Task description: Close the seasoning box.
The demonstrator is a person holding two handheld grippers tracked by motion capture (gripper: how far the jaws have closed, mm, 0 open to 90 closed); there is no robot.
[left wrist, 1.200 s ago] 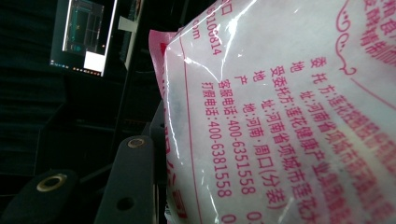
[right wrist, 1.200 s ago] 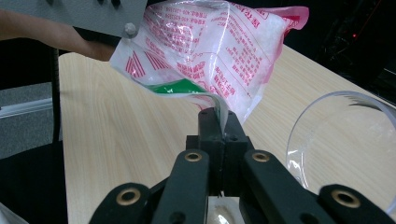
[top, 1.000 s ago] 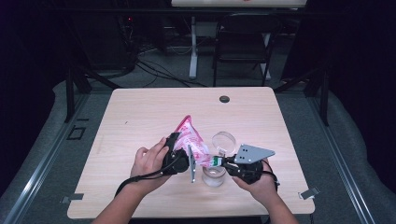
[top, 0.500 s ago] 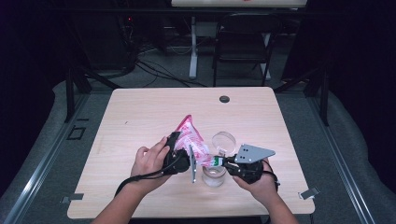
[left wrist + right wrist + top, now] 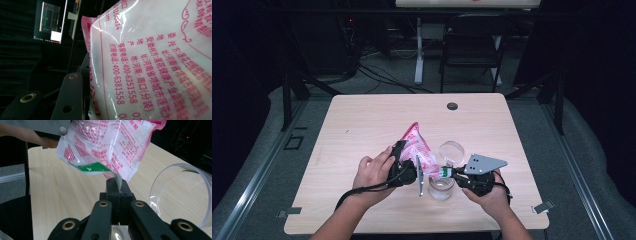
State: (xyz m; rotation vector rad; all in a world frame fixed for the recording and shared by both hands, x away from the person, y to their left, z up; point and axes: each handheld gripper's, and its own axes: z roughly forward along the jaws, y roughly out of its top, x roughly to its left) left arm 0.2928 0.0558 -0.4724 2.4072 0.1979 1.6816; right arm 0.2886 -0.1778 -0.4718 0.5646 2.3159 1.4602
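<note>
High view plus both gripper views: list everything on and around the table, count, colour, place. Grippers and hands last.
bag: 1, pink and white with red print and a green patch, held tilted above the table's near middle.
jar: 1, clear, on the table under the bag's low corner.
clear round piece: 1, transparent, just behind the jar; lid or dish, cannot tell.
black disc: 1, black, far edge of the table.
table: 1, light wood.
chair: 1, dark, behind the table.
monitor: 1, lit, in the dark background.
left gripper: 1, black, clamped on the bag's body.
right gripper: 1, black, shut on the bag's low corner.
hands: 2, one on each gripper.
</note>
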